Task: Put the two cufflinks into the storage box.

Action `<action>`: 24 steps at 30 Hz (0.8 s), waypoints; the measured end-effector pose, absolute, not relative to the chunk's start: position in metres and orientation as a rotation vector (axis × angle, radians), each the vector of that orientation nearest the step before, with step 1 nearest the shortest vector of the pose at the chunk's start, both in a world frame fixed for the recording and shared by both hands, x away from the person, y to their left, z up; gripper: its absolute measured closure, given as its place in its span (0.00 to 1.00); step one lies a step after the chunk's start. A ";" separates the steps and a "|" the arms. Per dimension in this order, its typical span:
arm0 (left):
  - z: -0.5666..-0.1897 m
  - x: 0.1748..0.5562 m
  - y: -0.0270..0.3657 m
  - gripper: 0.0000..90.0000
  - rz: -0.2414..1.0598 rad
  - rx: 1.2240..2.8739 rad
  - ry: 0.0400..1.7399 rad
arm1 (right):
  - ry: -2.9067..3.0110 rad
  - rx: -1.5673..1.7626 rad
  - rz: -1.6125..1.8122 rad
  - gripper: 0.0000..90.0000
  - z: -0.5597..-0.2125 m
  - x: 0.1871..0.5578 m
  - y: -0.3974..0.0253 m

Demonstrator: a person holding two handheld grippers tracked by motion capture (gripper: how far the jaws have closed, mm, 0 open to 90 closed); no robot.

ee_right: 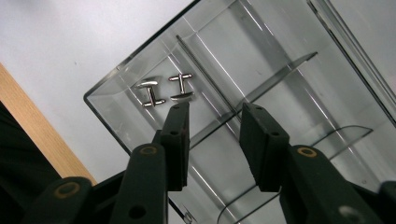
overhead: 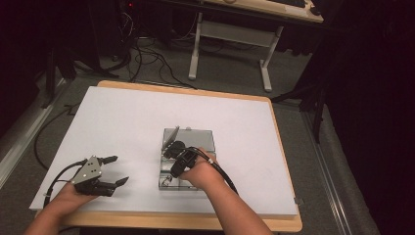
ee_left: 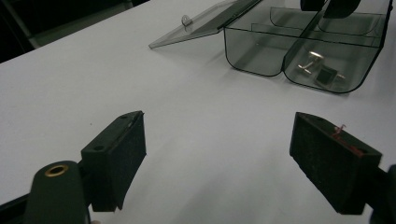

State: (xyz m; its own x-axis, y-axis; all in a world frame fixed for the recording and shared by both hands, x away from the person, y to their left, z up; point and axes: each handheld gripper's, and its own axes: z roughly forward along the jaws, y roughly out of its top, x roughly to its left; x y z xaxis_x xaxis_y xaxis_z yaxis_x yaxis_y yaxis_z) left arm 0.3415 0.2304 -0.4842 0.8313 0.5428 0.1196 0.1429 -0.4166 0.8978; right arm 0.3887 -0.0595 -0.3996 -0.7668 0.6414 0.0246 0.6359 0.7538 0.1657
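Resting on the white table [overhead: 122, 117] well to the left of the clear plastic box [overhead: 200, 139], the left gripper [overhead: 117, 170] has its jaws spread wide with nothing between them. The left gripper view bears this out: two black pads [ee_left: 119, 149] stand far apart over bare white surface, and beyond them the box [ee_left: 261, 56] shows from the side, its lid [ee_left: 196, 25] swung open and lying back toward the table. That view also shows small metal pieces [ee_left: 310, 63] and a dark square item in the box's nearer right compartment, seen through the curved wall.

Moving right, the high view has the box near the table's middle, with the right gripper [overhead: 172, 151] held over its near-left part by the person's right hand [overhead: 200, 174], a black cable trailing off toward the front edge.

The right gripper view looks down into the box [ee_right: 280, 70] and gives what the high view cannot resolve: two silver cufflinks [ee_right: 166, 88] lying side by side in a corner compartment, next to a thin divider [ee_right: 205, 79]. The right gripper [ee_right: 215, 123] has its jaws partly open, a moderate gap between them, holding nothing. Its left pad tip sits just beside the nearer cufflink; whether it touches cannot be told. The table's wooden edge [ee_right: 32, 126] shows beyond that corner of the box.
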 end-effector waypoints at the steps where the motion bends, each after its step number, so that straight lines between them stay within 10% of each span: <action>1: -0.484 0.342 0.230 0.21 0.486 1.978 0.509 | 2.908 1.064 0.271 0.69 -0.400 0.389 -0.061; 24: -0.484 0.342 0.231 0.21 0.492 1.977 0.511 | 2.839 1.139 0.271 0.52 -0.398 0.384 -0.106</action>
